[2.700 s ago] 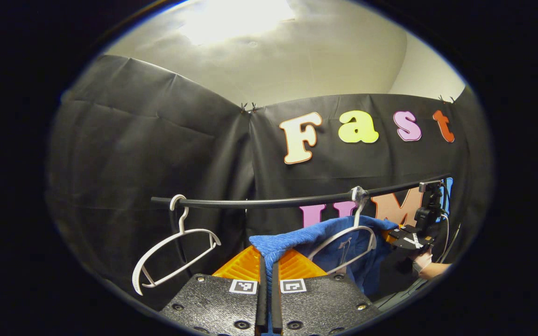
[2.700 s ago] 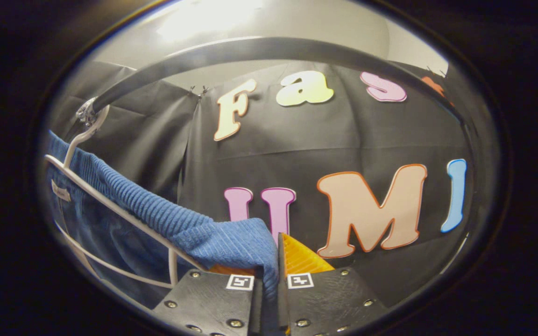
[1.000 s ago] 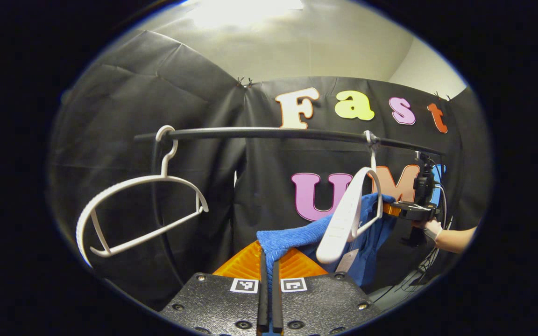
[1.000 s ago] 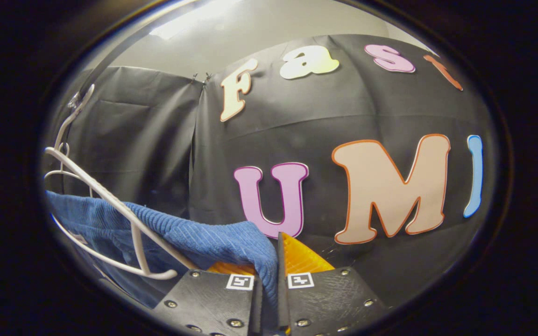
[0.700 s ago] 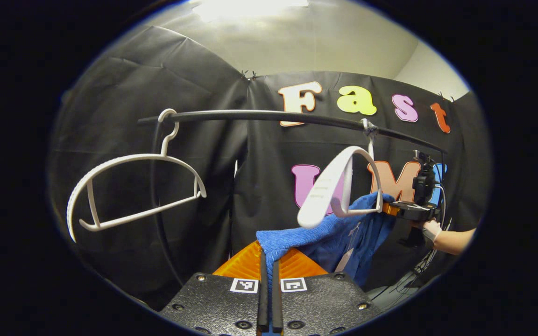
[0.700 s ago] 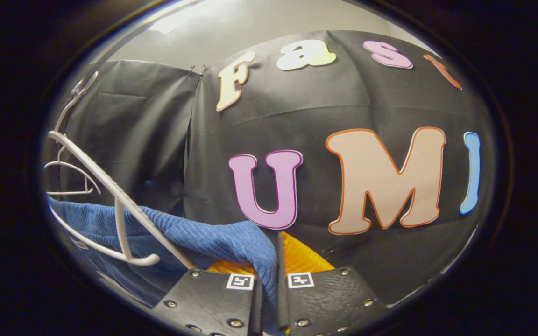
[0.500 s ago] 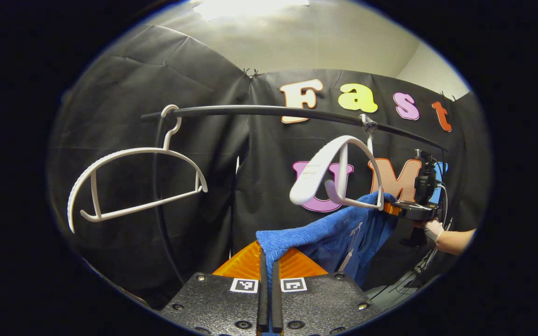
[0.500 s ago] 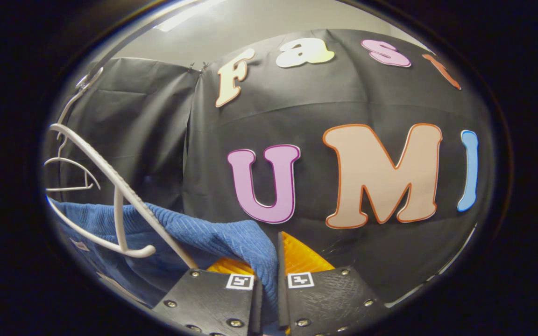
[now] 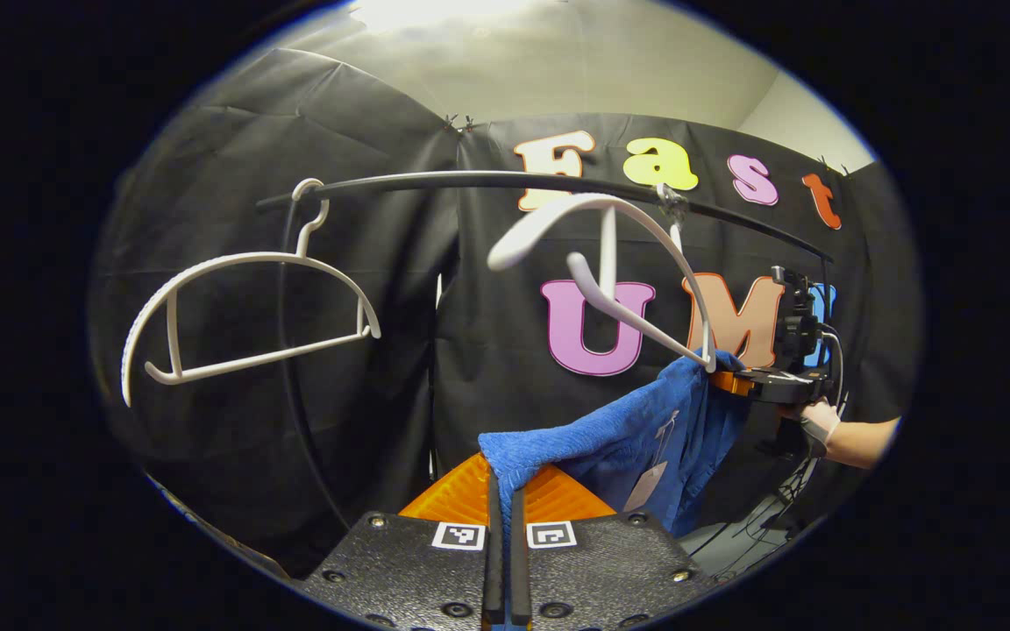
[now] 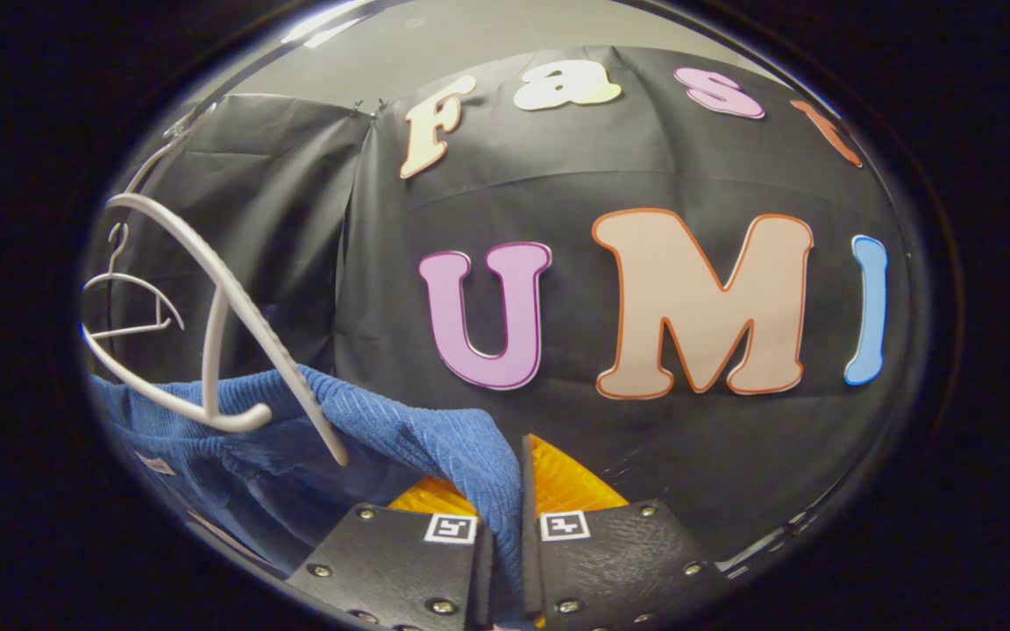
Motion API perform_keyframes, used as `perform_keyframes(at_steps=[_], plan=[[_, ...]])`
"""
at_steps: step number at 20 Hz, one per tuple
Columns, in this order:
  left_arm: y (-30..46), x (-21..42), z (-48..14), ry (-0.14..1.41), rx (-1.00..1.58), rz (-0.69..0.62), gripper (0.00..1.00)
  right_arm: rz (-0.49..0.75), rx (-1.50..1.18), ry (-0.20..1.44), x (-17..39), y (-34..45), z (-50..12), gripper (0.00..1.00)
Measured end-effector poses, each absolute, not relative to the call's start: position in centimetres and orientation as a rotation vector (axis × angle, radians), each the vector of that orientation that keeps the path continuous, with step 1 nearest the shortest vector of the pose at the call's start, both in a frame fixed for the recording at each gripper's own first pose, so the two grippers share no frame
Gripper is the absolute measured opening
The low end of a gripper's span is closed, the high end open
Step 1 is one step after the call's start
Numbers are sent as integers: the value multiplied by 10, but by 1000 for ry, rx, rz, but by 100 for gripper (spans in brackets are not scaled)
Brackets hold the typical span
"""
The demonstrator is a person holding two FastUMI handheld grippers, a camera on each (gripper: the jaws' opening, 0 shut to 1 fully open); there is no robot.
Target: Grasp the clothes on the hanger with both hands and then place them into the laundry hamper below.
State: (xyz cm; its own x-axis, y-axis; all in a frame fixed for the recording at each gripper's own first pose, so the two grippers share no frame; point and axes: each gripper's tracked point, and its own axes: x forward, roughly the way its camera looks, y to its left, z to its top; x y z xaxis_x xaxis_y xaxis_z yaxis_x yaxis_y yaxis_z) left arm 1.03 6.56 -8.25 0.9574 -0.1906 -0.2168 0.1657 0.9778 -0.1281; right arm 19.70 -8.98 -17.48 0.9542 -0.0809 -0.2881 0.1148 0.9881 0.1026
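A blue ribbed garment (image 9: 636, 429) stretches between my two grippers below the black rail (image 9: 470, 180). My left gripper (image 9: 505, 491) is shut on one edge of it. In the left gripper view my right gripper (image 9: 729, 379) holds the far edge, a hand behind it. In the right gripper view my right gripper (image 10: 509, 491) is shut on the blue garment (image 10: 400, 434). The white hanger (image 9: 610, 263) it came from swings tilted on the rail, one end still touching the cloth; that hanger (image 10: 224, 324) also hangs at the left of the right gripper view.
A second, bare white hanger (image 9: 251, 307) hangs on the rail to the left. The rail's black upright (image 9: 290, 377) runs down behind it. Cables (image 9: 777, 508) trail at the lower right. Black cloth walls close in the booth.
Both grippers have come down with the garment, so the rail now stands higher. The cloth has slid off the hanger, which has swung up and tilted.
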Motion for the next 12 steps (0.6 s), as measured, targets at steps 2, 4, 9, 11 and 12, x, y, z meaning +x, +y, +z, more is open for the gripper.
perform_keyframes(at_steps=[2,4,9,11,12], plan=[[58,6,-86,240,-111,-204,3,-112,125,318,187,-92,-188,12],[51,4,-89,250,-104,-224,3,-119,120,360,173,-96,-204,12],[30,1,-99,275,-82,-283,4,-88,139,418,141,-86,-224,12],[18,1,-101,278,-71,-314,4,-70,165,427,132,-79,-224,12],[9,0,-102,279,-68,-334,3,-62,170,427,128,-74,-221,12]])
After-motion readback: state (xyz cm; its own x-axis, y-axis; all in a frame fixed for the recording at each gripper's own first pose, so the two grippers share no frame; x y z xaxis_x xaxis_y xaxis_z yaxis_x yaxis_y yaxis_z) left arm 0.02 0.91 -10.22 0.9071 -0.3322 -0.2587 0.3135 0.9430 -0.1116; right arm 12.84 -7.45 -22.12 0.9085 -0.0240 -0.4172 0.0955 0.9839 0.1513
